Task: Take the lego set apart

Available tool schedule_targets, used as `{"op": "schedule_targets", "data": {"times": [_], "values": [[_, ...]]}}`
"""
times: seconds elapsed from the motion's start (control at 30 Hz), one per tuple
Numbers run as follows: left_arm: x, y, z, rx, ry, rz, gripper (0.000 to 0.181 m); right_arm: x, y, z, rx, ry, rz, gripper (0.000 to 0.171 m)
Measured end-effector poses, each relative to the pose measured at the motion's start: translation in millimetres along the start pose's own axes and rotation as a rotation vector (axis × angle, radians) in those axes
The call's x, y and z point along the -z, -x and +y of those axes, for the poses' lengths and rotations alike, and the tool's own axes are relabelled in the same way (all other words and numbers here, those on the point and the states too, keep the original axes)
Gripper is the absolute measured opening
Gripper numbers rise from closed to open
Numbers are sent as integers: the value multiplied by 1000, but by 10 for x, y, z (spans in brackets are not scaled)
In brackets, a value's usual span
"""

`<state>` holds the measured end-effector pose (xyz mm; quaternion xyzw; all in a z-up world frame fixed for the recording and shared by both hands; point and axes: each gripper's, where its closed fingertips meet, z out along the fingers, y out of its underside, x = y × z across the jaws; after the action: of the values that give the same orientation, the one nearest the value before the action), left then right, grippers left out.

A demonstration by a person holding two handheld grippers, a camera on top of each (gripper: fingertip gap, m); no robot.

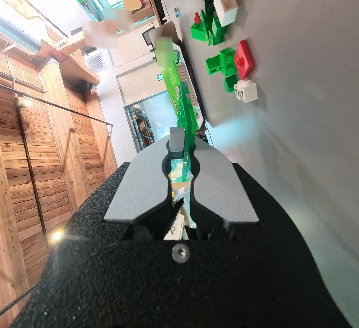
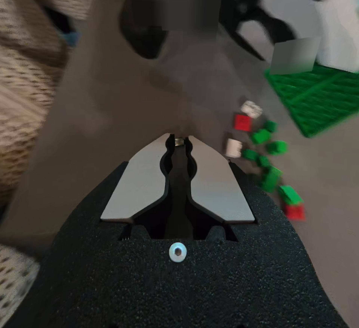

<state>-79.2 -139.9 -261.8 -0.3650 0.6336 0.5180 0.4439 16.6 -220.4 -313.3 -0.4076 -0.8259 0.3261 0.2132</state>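
Left gripper (image 1: 181, 153) clamped green plate (image 1: 185, 116) w/ grey brick (image 1: 176, 139); right gripper (image 2: 179, 141) pinched a small piece, probably just pulled off; next: drop it near loose bricks (image 2: 266, 155).

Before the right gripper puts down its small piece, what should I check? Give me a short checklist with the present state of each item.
1. Left gripper holds the green plate: ok.
2. Grey block remains on the plate: ok.
3. Right gripper is shut on a small piece: ok.
4. Kind of piece: cannot tell, blurred.
5. Loose bricks lie to the side, on the table: ok.
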Motion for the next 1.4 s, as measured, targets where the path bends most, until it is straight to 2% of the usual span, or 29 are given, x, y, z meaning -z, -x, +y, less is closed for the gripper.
{"op": "schedule_targets", "data": {"times": [0.1,0.23,0.3,0.43,0.53,0.63,0.77,0.9,1.17,1.27,1.4], "values": [[5,16,-25,3,-10,-6,14,180,-489,142,-85,46,297,10],[8,10,-71,-11,-23,-5,14,259,-626,295,-210,88,357,11],[10,9,-81,-18,-27,-6,14,266,-640,279,-231,75,362,20],[31,65,-130,-55,-43,-38,14,436,-757,-32,-334,-158,404,21],[71,145,-317,-115,-84,-75,14,612,-903,-313,-426,-387,485,22],[110,219,-489,-140,-124,-105,13,581,-908,-373,-374,-382,521,23],[198,233,-629,-161,-214,-124,13,484,-863,-333,-133,-251,603,22],[282,212,-724,-189,-292,-129,13,388,-652,-304,117,-173,550,15],[392,257,-869,-212,-380,-166,13,430,-514,-327,244,-190,515,10],[407,280,-877,-138,-405,-154,13,438,-498,-348,229,-204,494,11],[456,330,-917,99,-502,-72,13,436,-466,-359,29,-287,310,10]]}}
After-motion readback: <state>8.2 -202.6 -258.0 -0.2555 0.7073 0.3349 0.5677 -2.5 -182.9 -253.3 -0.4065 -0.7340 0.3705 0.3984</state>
